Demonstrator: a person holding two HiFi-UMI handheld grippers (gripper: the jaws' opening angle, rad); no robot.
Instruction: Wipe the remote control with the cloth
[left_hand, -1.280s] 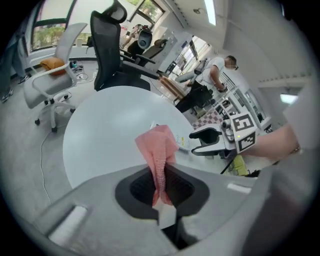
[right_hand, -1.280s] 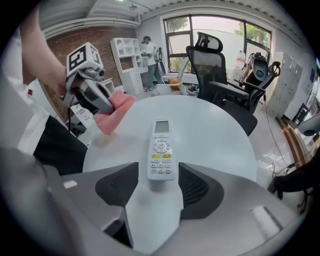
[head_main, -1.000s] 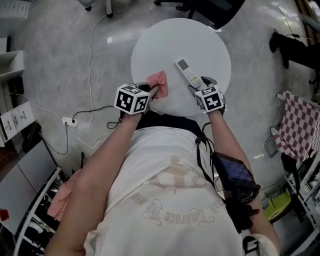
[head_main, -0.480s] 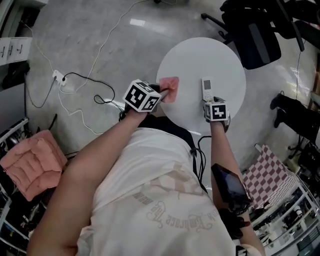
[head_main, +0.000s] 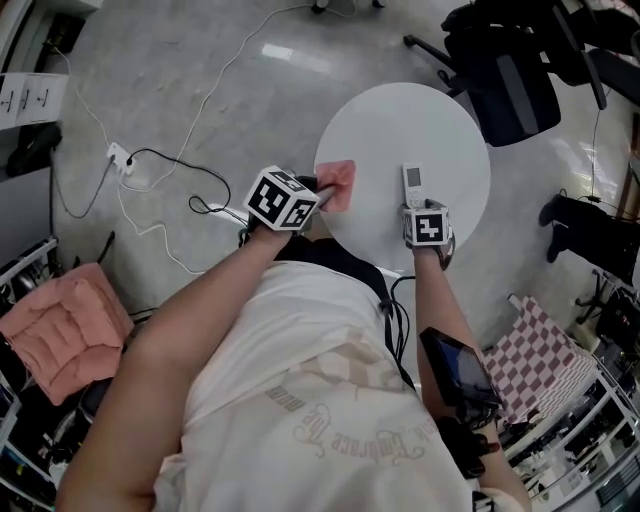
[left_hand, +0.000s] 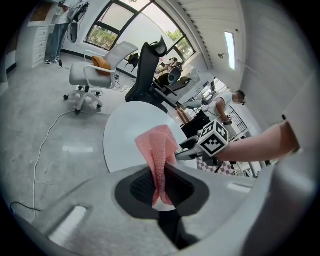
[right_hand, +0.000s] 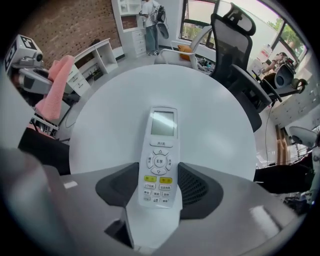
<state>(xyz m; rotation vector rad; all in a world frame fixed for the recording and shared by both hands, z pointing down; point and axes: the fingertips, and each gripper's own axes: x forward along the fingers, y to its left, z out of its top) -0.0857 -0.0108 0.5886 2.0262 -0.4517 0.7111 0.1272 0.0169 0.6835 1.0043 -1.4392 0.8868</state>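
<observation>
One round white table (head_main: 440, 120) stands on grey floor (head_main: 200, 80), a power strip (head_main: 118, 152) at left. Your left gripper (head_main: 322, 187) clamps the pink cloth (head_main: 340, 180) at the table's edge. The white remote (head_main: 413, 182) lies flat, its button end between your right gripper's (head_main: 418, 207) closing, not-yet-pinching jaws. A black chair (head_main: 515, 80) crowds the far side.

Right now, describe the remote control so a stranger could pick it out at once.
Find the round white table. On its near side lies the remote control, between the closing right tongs. It is a slim white bar with a screen and two yellow buttons, unlike the pink cloth.
</observation>
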